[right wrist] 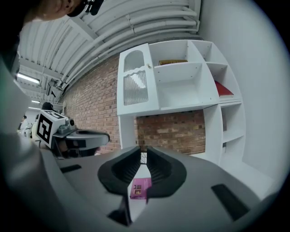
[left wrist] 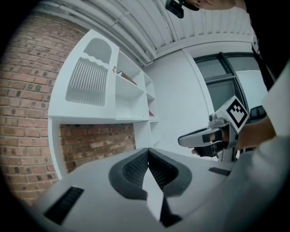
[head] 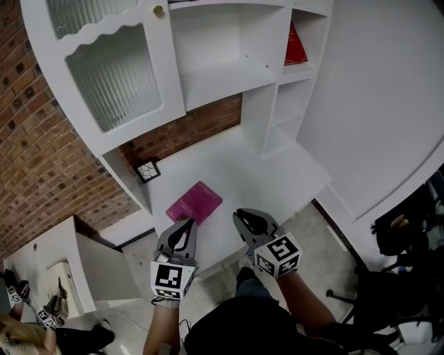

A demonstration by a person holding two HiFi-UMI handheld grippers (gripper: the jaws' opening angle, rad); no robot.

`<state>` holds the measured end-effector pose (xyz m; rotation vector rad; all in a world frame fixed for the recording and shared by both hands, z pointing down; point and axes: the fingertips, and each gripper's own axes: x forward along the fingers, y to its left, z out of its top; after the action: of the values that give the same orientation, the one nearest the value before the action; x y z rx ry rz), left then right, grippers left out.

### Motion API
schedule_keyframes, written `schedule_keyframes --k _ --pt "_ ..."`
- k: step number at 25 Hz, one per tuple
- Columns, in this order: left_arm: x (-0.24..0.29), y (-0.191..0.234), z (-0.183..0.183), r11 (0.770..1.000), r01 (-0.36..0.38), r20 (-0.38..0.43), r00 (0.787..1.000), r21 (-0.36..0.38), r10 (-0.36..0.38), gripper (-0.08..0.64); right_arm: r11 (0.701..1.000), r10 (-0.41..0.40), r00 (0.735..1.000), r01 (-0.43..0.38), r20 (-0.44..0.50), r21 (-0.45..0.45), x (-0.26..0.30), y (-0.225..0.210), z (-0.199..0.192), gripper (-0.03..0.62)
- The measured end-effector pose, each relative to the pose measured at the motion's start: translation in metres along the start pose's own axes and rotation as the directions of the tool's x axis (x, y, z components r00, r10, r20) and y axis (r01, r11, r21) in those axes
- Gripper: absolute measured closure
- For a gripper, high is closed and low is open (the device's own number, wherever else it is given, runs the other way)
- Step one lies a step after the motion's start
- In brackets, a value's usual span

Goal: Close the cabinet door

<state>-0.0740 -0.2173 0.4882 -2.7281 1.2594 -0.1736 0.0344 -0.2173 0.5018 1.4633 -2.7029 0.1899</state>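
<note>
The white cabinet door (head: 114, 76) with ribbed glass and a brass knob (head: 159, 10) is at the hutch's upper left. In the right gripper view the door (right wrist: 136, 84) looks flush with the cabinet's front. Both grippers hover low over the desk's near edge, well away from the door. My left gripper (head: 182, 232) is shut and empty, its pads meeting in the left gripper view (left wrist: 148, 152). My right gripper (head: 244, 220) is also shut with nothing between the pads (right wrist: 143, 152). Each gripper shows in the other's view: the right gripper (left wrist: 183, 141) and the left gripper (right wrist: 106, 135).
A pink book (head: 194, 203) lies on the white desk (head: 277, 173) just ahead of the grippers. A small framed picture (head: 147, 170) stands at the back by the brick wall. A red book (head: 295, 45) leans on a right shelf. An office chair (head: 402, 236) stands to the right.
</note>
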Motion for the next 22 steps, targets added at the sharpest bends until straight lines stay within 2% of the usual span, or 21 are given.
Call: schedule_keyframes --k 11,22 --pt "-0.026 -0.015 -0.018 0.999 0.037 0.004 0.999 -0.028 -0.037 0.550 0.999 -0.036 0.999 0.036 -0.006 -0.033 -0.030 0.011 -0.010 0.543" --pt "-0.039 -0.012 -0.021 0.998 0.030 0.014 0.999 -0.048 -0.029 0.549 0.997 -0.055 0.998 0.054 -0.012 -0.050 -0.038 0.019 -0.017 0.543"
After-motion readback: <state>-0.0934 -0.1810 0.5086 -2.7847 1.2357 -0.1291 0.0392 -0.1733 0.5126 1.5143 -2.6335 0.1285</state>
